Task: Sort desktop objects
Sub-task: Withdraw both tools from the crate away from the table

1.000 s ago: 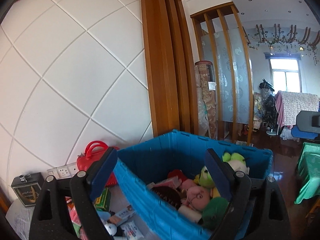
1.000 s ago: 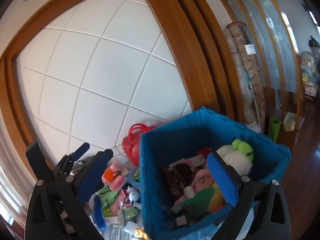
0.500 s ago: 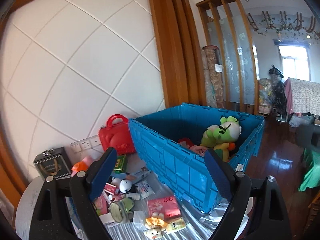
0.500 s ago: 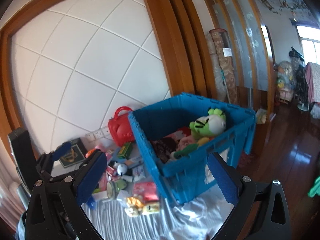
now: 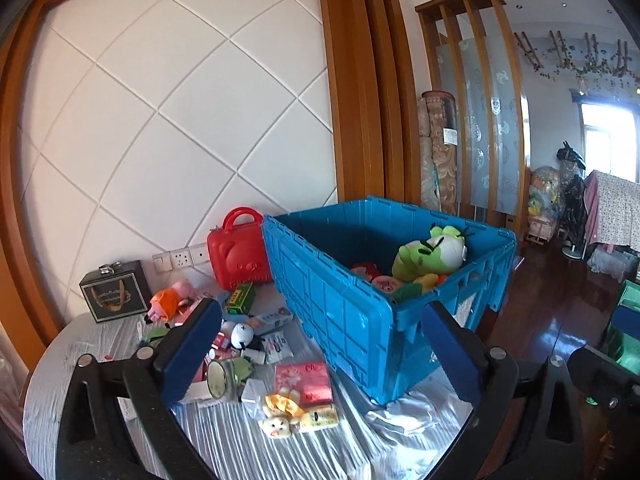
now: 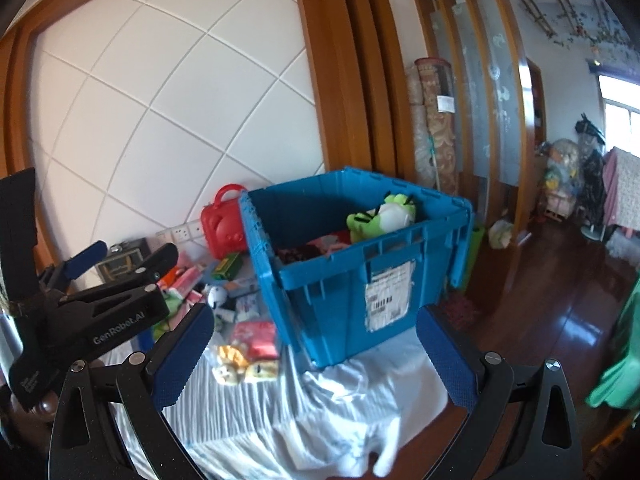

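Jaws of the left gripper (image 5: 320, 354) are spreading apart with nothing between the blue pads, and they hang above the near edge of the table (image 5: 80, 344). From the left wrist, a silvery striped cloth (image 5: 248, 436) covers that table. On it stands a big blue crate (image 5: 352, 312), ribbed plastic, open at the top, with a green plush toy (image 5: 430, 252) lying high among other soft toys inside. Left of the crate spreads a heap of small things: a red toy case (image 5: 239, 252) with a handle and a bear face, standing against the wall; a green box (image 5: 239, 299) just in front of it; an orange-dressed pig doll (image 5: 170, 300); a black-and-white panda figure (image 5: 241, 334); a pink packet (image 5: 304, 380) lying flat; a small yellow plush (image 5: 280, 414) at the near edge of the heap. A black gift box (image 5: 114, 296) sits well left, by the wall sockets (image 5: 182, 258).

From the right wrist, the right gripper (image 6: 318, 354) is also released, its pads wide apart and holding nothing. The left gripper (image 6: 84, 300) shows at the left of this view as a black frame with blue tips. The crate (image 6: 320, 312) stands ahead with a white shipping label (image 6: 388, 294) on its near wall, the green plush (image 6: 380, 218) at its rim. The red case (image 6: 222, 222), the pink packet (image 6: 256, 336) and the yellow plush (image 6: 230, 360) lie left of the crate, somewhat blurred. The cloth (image 6: 320, 412) hangs off the table's front edge.
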`<state>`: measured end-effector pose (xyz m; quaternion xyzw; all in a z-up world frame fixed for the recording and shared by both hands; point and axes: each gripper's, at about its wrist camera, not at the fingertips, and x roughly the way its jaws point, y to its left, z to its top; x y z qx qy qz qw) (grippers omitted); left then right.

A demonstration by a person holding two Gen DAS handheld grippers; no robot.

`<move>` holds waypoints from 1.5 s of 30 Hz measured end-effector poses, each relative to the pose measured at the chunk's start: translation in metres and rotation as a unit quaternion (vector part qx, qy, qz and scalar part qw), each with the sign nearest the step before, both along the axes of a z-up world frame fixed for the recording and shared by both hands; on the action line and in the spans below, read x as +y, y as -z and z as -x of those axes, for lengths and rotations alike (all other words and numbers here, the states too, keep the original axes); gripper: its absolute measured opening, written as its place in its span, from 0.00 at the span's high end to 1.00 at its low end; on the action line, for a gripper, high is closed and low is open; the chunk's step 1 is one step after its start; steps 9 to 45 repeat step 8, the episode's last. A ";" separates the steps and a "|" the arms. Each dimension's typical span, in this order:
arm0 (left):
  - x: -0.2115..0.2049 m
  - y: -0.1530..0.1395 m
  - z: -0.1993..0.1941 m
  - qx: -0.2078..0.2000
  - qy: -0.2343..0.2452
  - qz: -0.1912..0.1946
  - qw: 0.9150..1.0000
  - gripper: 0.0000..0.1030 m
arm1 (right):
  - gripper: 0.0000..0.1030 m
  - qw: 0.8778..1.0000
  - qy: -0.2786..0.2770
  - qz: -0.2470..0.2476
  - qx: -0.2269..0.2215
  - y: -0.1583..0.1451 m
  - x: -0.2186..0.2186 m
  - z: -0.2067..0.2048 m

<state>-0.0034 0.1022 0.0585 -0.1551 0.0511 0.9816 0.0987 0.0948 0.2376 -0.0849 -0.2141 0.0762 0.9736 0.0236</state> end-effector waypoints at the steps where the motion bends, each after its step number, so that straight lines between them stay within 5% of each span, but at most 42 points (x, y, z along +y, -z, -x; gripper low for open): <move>1: 0.001 0.001 -0.002 -0.001 -0.002 0.003 1.000 0.01 | 0.01 1.000 -0.004 0.000 0.001 0.000 0.001 -0.002; 45: 0.004 0.000 -0.016 0.010 -0.018 0.009 1.000 0.01 | 0.01 1.000 -0.025 0.004 0.011 -0.005 0.004 -0.008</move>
